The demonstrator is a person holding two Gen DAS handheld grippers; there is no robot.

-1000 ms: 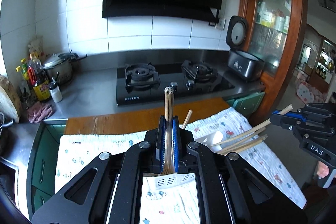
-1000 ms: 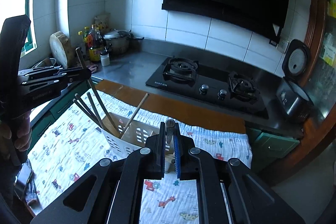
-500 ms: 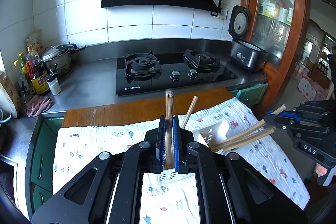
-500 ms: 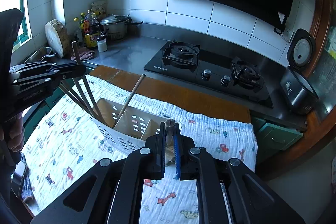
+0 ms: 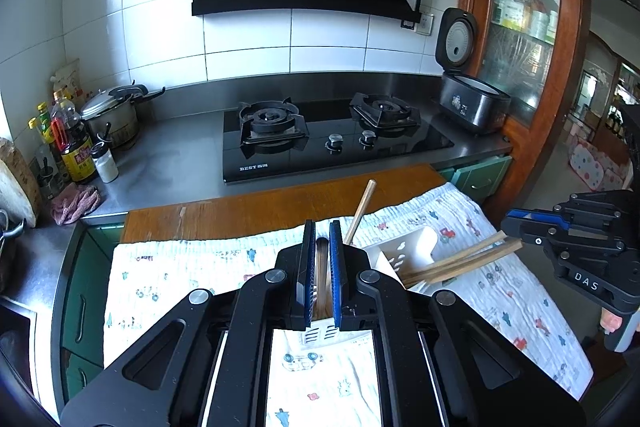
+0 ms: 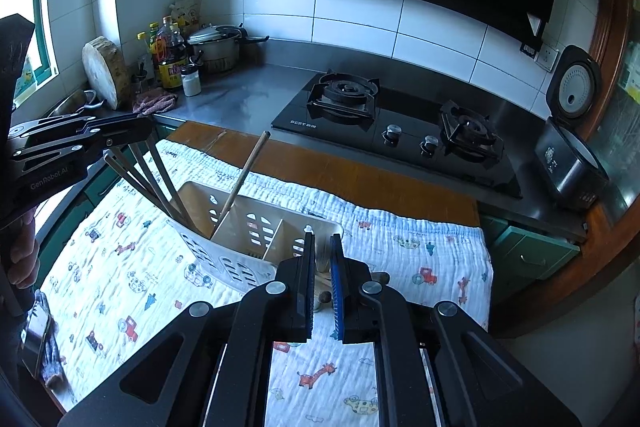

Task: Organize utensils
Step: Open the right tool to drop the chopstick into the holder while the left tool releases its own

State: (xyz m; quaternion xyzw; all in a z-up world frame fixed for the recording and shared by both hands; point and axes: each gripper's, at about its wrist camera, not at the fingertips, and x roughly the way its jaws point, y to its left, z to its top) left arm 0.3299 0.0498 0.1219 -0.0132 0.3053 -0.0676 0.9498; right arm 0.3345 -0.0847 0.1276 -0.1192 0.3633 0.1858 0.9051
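1. Chopsticks in the left gripper are now sitting lower between the jaws than a second ago, their tips barely clearing the pads, and the jaws are standing slightly apart around them instead of clamped.
2. That is suggesting the bundle is being released down into the white caddy, so this batch is likely nearly stowed.
3. Their long axis is running near upright, lower ends pointing into the caddy's left end.
4. More chopsticks are leaning out of that same end, and a single stick is tilting toward the stove.
5. The right gripper, at the caddy's right end, is parting its jaws around a light handle; whether it is gripping, I cannot tell.
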